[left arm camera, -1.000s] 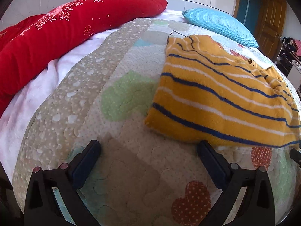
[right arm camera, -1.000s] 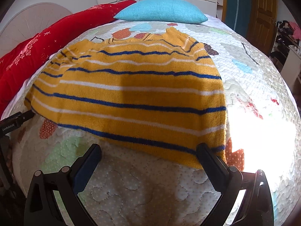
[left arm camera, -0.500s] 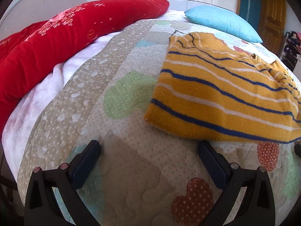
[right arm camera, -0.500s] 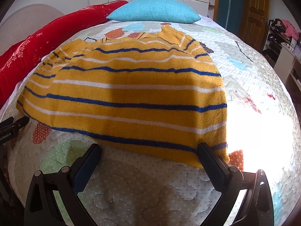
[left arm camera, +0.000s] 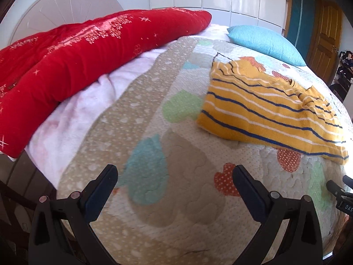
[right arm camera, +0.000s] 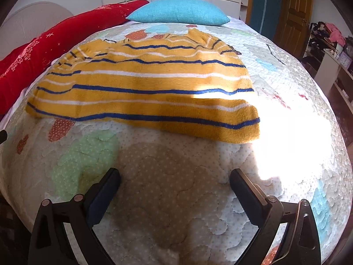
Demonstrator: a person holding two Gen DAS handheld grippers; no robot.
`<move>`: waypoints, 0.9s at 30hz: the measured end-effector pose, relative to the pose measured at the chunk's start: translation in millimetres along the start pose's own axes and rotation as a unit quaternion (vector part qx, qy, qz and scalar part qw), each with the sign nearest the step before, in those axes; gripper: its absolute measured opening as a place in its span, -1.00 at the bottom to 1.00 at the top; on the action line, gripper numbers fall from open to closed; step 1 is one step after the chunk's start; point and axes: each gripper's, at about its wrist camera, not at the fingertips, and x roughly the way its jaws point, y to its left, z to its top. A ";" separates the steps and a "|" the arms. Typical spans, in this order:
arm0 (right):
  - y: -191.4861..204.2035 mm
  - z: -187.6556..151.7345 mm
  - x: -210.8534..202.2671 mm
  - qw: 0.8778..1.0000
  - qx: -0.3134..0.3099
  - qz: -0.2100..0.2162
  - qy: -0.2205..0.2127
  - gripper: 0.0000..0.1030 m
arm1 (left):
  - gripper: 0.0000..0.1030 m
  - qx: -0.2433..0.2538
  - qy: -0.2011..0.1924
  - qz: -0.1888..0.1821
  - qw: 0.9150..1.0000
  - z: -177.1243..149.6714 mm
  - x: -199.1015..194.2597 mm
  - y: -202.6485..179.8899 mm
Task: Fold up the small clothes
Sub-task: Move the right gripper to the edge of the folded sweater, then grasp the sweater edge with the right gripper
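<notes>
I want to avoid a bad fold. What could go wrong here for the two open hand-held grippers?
1. The mustard-yellow knitted sweater with blue and white stripes lies directly on the soft quilted bedspread, so a finger might pinch both.
2. Bright sunlight washes out the bedspread beside the sweater's right corner, so that edge may be misjudged.

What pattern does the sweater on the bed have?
The sweater is mustard yellow with thin navy and white stripes, clearest in the right wrist view.

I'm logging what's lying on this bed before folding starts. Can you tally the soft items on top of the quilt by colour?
Yellow striped sweater: 1
Red blanket: 1
Blue pillow: 1
White fleece blanket: 1
Total: 4
</notes>
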 end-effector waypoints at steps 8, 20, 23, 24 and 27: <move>82.6 5.5 -28.5 0.989 -0.138 0.022 -0.045 0.41 | 1.00 0.010 -0.009 0.041 0.999 -4.2 -5.0 15.2; 207.6 27.0 7.8 0.959 -0.278 0.021 -0.049 0.41 | 1.00 -0.053 0.010 0.037 0.998 -14.3 5.6 70.4; 236.0 31.1 23.8 0.951 -0.305 -0.004 -0.054 0.41 | 1.00 -0.074 0.011 0.040 0.996 -17.0 6.2 84.6; 244.5 34.1 28.0 0.948 -0.313 -0.018 -0.059 0.41 | 1.00 -0.081 0.012 0.039 0.996 -18.2 6.7 88.9; 266.9 48.6 41.8 0.942 -0.326 -0.042 -0.063 0.41 | 1.00 -0.097 0.014 0.030 0.995 -20.2 7.9 96.5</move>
